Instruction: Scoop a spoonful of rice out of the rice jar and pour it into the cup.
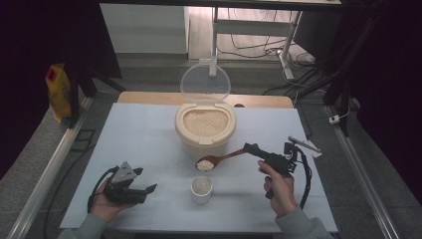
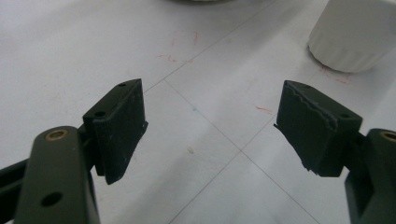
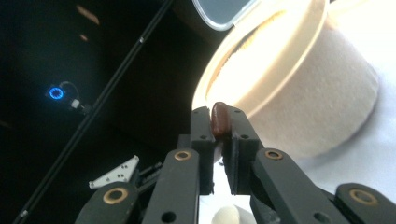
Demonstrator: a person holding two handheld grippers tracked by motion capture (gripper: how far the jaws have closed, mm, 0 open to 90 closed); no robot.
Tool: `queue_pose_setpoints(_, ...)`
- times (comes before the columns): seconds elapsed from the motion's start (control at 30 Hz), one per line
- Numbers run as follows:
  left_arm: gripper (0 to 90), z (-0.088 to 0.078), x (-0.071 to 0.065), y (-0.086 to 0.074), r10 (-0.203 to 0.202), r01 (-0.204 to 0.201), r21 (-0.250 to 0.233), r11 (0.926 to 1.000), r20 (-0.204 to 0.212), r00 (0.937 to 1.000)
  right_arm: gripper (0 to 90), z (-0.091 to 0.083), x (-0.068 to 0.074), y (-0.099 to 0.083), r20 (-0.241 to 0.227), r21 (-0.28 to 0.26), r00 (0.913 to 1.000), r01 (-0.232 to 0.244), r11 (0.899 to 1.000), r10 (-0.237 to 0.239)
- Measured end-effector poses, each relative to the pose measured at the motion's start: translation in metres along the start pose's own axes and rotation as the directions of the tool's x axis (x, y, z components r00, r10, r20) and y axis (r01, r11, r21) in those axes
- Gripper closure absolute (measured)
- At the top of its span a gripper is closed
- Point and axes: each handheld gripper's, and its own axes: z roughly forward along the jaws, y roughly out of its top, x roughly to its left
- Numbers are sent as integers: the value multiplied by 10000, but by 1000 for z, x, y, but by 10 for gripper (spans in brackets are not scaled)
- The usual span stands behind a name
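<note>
The right gripper (image 1: pixel 250 149) is clamping its jaws on the handle of a wooden spoon (image 1: pixel 215 161), whose bowl, heaped with rice, is hanging out in front of the gripper, just above a small white cup (image 1: pixel 201 189) and just before the open rice bin (image 1: pixel 205 127). The left gripper (image 1: pixel 144 188) is resting on the table (image 1: pixel 139 134) off to the cup's other side, jaws standing wide with nothing between them.

A glossy brown wooden spoon (image 1: pixel 224 158) heaped with grainy white rice hangs over a matt white ribbed cup (image 1: pixel 201 189). The smooth cream plastic rice bin (image 1: pixel 205 133) carries a clear plastic lid (image 1: pixel 205 83). The table (image 1: pixel 144 144) looks pale, matt and smooth.
</note>
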Motion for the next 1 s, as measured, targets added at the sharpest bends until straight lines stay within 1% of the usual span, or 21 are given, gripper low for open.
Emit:
queue_pose_setpoints(0.17,236,1,0,0,0,0,16,10000,-1,10000,830,-2,-6,-7,247,386,9997,19,9993,-29)
queue_pose_setpoints(0.27,236,1,0,0,11,-11,55,10000,-10,10000,830,-2,-6,-8,445,628,9984,327,9975,-355)
queue_pose_setpoints(0.37,236,1,0,0,8,-8,60,10000,-8,10000,829,0,-2,-10,598,893,9952,718,9934,-773)
queue_pose_setpoints(0.5,236,1,0,0,7,-7,60,10000,-8,10000,829,5,6,-10,808,1253,9840,1480,9810,-1587)
queue_pose_setpoints(0.63,236,1,0,0,-9,9,45,10000,-15,10000,829,9,14,-11,916,1487,9682,2180,9646,-2329)
queue_pose_setpoints(0.7,236,1,1,0,-3,3,52,10000,-10,10000,829,12,18,-11,1005,1614,9580,2505,9546,-2685)
queue_pose_setpoints(0.77,236,1,1,0,1,-1,52,10000,-11,10000,829,14,20,-12,1003,1649,9521,2702,9486,-2887)
queue_pose_setpoints(0.83,236,1,1,0,0,0,50,10000,-8,10000,829,15,21,-12,986,1650,9502,2775,9465,-2957)
queue_pose_setpoints(0.93,236,1,0,0,0,0,49,10000,-15,10000,829,15,20,-12,934,1651,9507,2781,9463,-2957)
queue_pose_setpoints(1.0,236,1,1,0,9,-9,61,10000,-16,10000,829,14,19,-12,901,1652,9494,2835,9446,-3007)
